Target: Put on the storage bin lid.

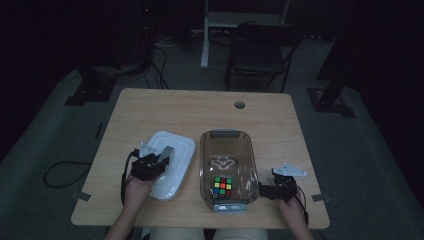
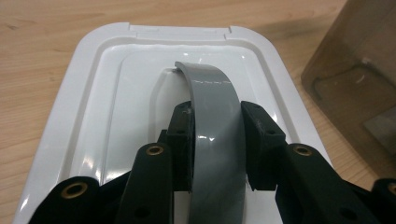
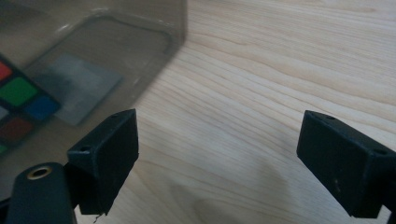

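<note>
The left gripper is clamped on the grey handle of the white lid, lying at 9 o'clock of the box holding the cube, probably to cover it, while the right gripper waits wide apart at 3 o'clock.

Grippers: matte black, two-jaw, hand-held.
Left gripper carries brass-ringed screw holes behind its blocky jaws; right gripper shows one brass eyelet beside its left jaw. Each bears a grey three-cornered plate and black cable.
</note>
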The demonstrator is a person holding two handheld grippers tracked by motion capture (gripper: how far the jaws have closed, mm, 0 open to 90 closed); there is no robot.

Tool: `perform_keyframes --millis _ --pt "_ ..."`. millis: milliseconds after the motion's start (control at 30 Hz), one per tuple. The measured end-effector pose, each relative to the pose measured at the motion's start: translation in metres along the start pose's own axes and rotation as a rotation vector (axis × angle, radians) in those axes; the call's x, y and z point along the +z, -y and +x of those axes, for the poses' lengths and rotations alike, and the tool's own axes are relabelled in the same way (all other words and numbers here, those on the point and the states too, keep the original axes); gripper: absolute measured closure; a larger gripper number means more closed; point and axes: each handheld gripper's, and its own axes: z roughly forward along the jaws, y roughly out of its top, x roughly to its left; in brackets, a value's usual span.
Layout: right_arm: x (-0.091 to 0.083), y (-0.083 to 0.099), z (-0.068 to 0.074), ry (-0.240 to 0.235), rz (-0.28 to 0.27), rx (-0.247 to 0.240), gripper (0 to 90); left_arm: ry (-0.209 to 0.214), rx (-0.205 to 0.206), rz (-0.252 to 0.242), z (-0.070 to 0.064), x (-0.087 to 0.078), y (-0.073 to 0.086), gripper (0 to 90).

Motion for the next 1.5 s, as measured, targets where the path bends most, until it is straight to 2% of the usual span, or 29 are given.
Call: perform_keyframes --millis 167,267,300,567,833,900,1000,1200,1367,1500 --pt "0.001 0.001 0.007 -0.046 0.003 0.000 12.7 0.013 -0.016 -0.020 0.006 -0.014 -0.005 68.4" --pt "0.003 0.002 0.013 -0.080 0.007 -0.021 13.1 0.024 -0.021 -0.030 0.008 -0.021 -0.009 68.4" --pt "0.003 0.002 0.015 -0.072 0.007 -0.029 13.1 0.024 -0.020 -0.036 0.008 -0.025 -0.011 68.4" --pt "0.003 0.003 0.021 -0.086 0.007 -0.036 13.0 0.033 0.016 -0.071 0.003 -0.046 -0.026 68.4" --pt "0.008 0.001 0.035 -0.103 0.000 -0.056 12.7 0.041 0.051 -0.118 -0.004 -0.067 -0.045 68.4" --pt "0.011 0.001 0.042 -0.118 0.006 -0.066 12.6 0.058 0.074 -0.133 -0.011 -0.074 -0.051 68.4" --pt "0.016 -0.001 0.049 -0.128 0.013 -0.080 12.6 0.064 0.096 -0.136 -0.017 -0.077 -0.055 68.4" --pt "0.025 -0.006 0.060 -0.131 0.029 -0.107 12.6 0.079 0.097 -0.148 -0.021 -0.079 -0.060 68.4" --pt "0.037 -0.015 0.071 -0.129 0.038 -0.114 12.6 0.103 0.136 -0.141 -0.034 -0.074 -0.068 68.4" --pt "0.044 -0.022 0.078 -0.127 0.040 -0.121 12.7 0.112 0.146 -0.139 -0.040 -0.070 -0.072 68.4"
